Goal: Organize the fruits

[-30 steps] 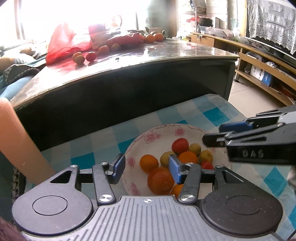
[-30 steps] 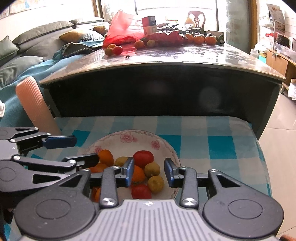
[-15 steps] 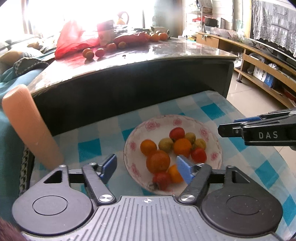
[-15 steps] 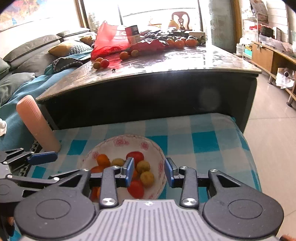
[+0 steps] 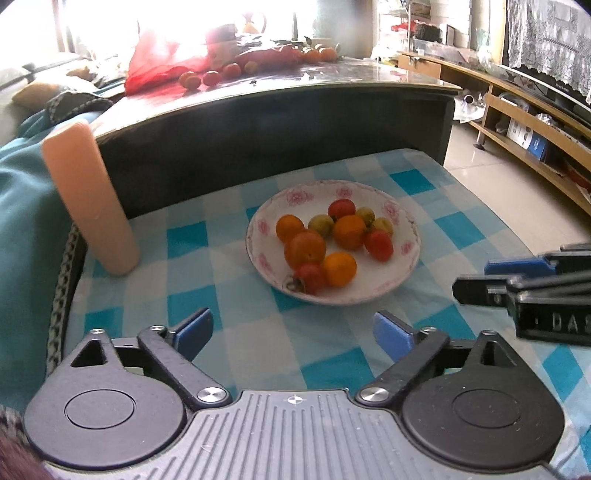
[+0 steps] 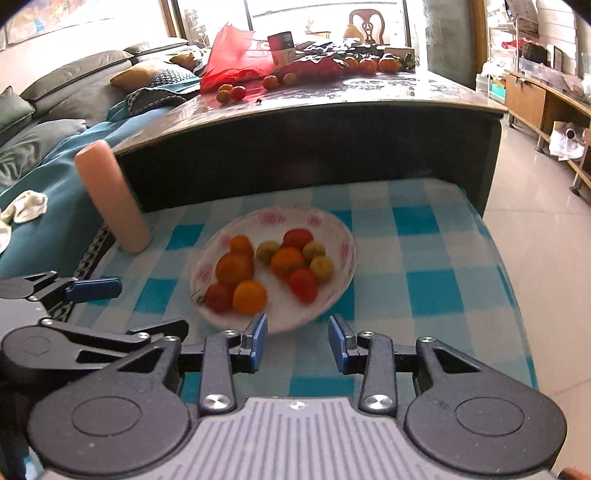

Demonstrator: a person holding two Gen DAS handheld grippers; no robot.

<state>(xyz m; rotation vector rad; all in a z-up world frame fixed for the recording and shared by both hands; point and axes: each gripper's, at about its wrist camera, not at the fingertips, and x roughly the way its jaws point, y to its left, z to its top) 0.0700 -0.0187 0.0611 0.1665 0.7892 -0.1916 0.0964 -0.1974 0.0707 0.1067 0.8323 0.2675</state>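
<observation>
Left wrist view shows the plate [image 5: 410, 243] full of fruits [image 5: 332, 240] in the middle, more loose fruit [image 5: 207, 77] waiting on the dark table [image 5: 369, 79] at the top, the left gripper [image 5: 293, 332] opening with nothing inside, the right gripper [image 6: 297, 341] partly apart and empty.

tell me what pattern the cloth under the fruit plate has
Blue and white checks on the cloth; the left wrist view shows it best.

Grey sofa [image 6: 66, 85], tiled floor [image 6: 546, 229], bright backlit window [image 6: 303, 14].
</observation>
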